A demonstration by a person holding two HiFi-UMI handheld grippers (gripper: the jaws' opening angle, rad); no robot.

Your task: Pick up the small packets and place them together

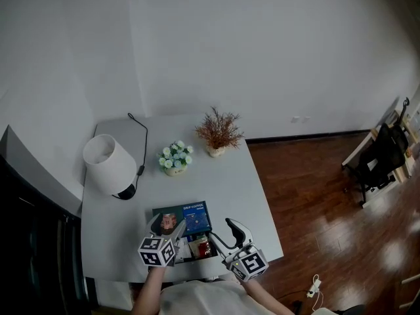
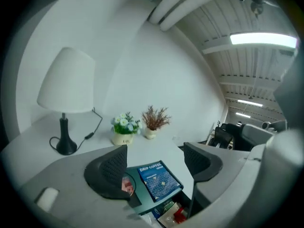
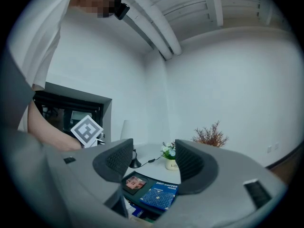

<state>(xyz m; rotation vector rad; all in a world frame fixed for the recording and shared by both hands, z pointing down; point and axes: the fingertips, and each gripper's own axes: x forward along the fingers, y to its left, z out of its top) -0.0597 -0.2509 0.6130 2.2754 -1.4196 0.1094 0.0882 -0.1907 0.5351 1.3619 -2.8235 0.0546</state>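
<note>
Small packets (image 1: 201,247) lie bunched at the near edge of the table (image 1: 252,176), touching the blue coffee box (image 1: 197,216). Left gripper (image 1: 168,227) wide and empty above them, right gripper (image 1: 226,236) apart, empty too. Gathering looks nearly done; stragglers can't be ruled out.

Office-like room, plain white walls (image 1: 262,44), grey table (image 1: 249,195) with white lamp (image 1: 108,165), wood floor (image 1: 315,195), ceiling strip lights (image 2: 263,40)

The left gripper (image 1: 168,226) and right gripper (image 1: 231,233) are held side by side, jaws parted and empty.
</note>
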